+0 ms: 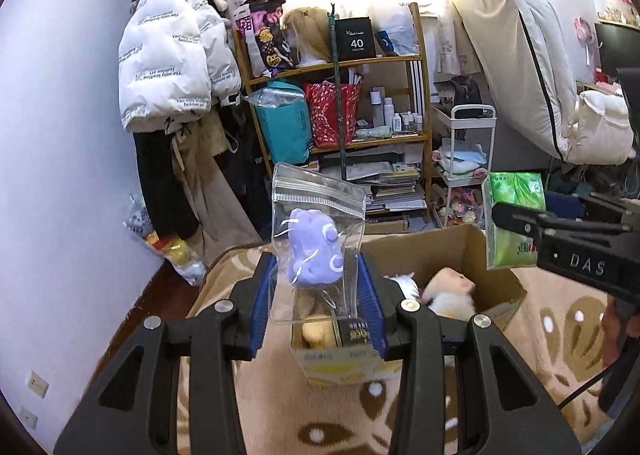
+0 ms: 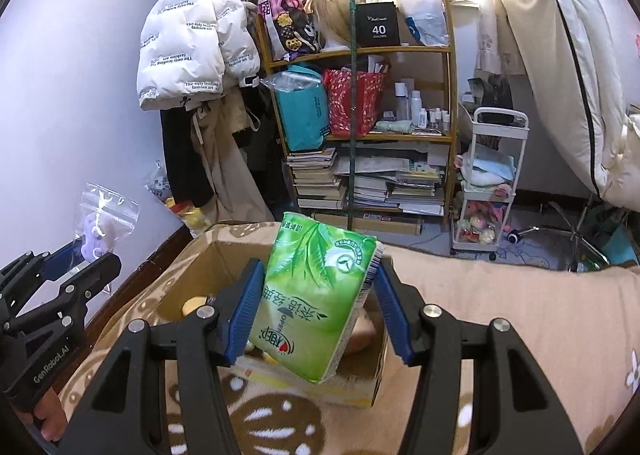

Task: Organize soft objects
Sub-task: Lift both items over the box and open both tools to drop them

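My left gripper (image 1: 318, 275) is shut on a clear zip bag (image 1: 316, 215) with a purple soft toy (image 1: 314, 251) inside, and holds it upright above the near end of an open cardboard box (image 1: 424, 239). My right gripper (image 2: 316, 275) is shut on a green tissue pack (image 2: 316, 295), tilted, over the same box (image 2: 224, 247). In the left wrist view the tissue pack (image 1: 514, 223) hangs at the right in the right gripper (image 1: 516, 223). In the right wrist view the left gripper (image 2: 80, 259) and its bag (image 2: 104, 219) are at the left. A pale plush toy (image 1: 452, 291) lies inside the box.
The box stands on a beige and brown patterned blanket (image 2: 500, 295). Behind it are a crowded wooden shelf (image 2: 360, 127), a white trolley (image 2: 492, 183) and a hanging white jacket (image 2: 188, 43). A wall (image 1: 60, 175) runs close on the left. A person's hand (image 2: 48, 415) grips the left handle.
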A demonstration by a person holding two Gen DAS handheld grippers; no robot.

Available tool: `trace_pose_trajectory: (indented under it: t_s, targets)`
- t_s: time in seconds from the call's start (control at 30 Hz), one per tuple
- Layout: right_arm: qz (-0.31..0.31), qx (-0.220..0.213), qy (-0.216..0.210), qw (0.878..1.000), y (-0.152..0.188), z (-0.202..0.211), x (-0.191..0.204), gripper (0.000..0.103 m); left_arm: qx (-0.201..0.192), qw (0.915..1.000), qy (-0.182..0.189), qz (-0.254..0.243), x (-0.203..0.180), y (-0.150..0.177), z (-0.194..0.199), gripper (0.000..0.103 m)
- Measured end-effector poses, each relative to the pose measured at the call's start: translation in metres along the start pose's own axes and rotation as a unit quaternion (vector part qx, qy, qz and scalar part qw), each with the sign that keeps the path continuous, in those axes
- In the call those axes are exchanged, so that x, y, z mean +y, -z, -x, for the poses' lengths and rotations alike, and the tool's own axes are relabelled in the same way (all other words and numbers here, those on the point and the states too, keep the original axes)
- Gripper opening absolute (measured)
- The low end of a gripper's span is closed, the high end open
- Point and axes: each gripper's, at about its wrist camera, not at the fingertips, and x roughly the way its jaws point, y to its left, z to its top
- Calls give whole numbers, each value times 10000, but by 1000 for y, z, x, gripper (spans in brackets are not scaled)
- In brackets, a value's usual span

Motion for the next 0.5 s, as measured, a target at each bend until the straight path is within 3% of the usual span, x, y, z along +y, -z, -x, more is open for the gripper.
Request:
trace_pose_trajectory:
  t_s: [0.2, 0.5]
  targets:
    - [-55, 248, 31, 9997, -1, -23, -11, 60, 309, 9995, 70, 86, -4, 7, -31, 40]
    - [-299, 602, -306, 9973, 16, -51, -22, 62, 591, 9980, 172, 118, -13, 25, -65, 43]
